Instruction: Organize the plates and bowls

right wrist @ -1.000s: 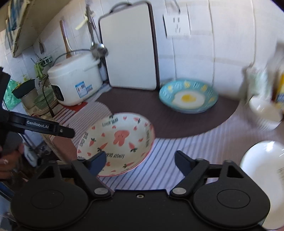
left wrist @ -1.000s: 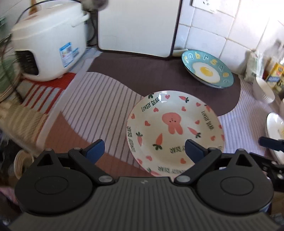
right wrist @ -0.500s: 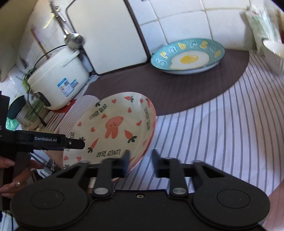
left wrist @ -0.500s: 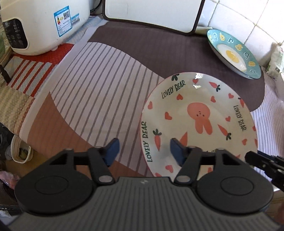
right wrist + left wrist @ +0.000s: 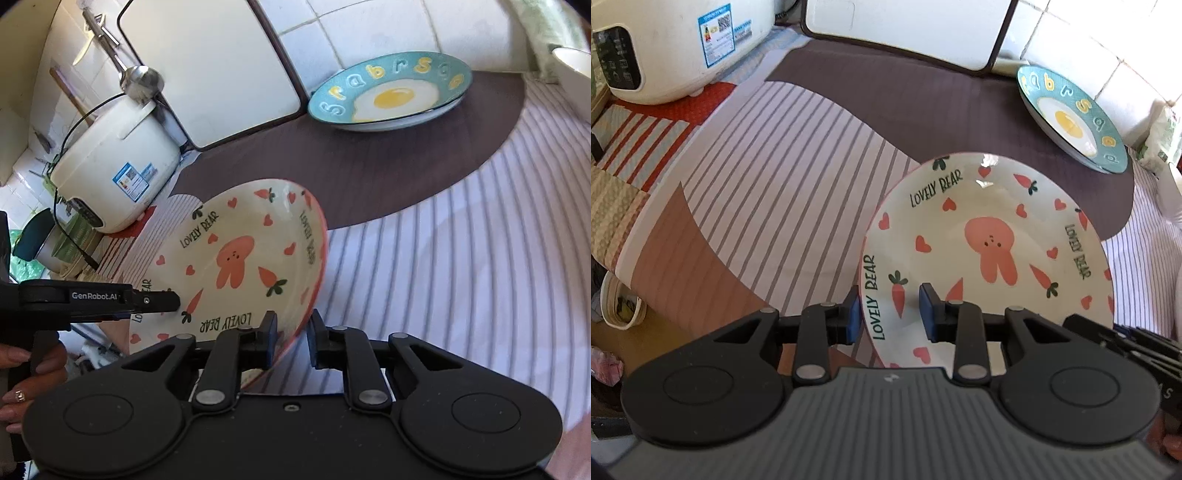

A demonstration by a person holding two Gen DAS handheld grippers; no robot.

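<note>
A white rabbit plate (image 5: 990, 243) with "LOVELY BEAR" lettering, hearts and carrots is held tilted above the striped cloth. My left gripper (image 5: 889, 314) is shut on its near left rim. My right gripper (image 5: 291, 338) is shut on its pink right rim (image 5: 314, 280). The plate fills the middle of the right wrist view (image 5: 236, 262), where the left gripper (image 5: 159, 301) reaches in from the left. A teal fried-egg plate (image 5: 1071, 118) rests at the back against the tiled wall; it also shows in the right wrist view (image 5: 391, 92).
A white rice cooker (image 5: 676, 44) stands at the back left, also in the right wrist view (image 5: 118, 166). A white cutting board (image 5: 908, 29) leans on the wall. A white bowl (image 5: 572, 62) sits far right. The counter edge (image 5: 613, 266) drops off at left.
Both grippers have closed onto the rabbit plate's rim from opposite sides. The plate has tilted and risen off the cloth.
</note>
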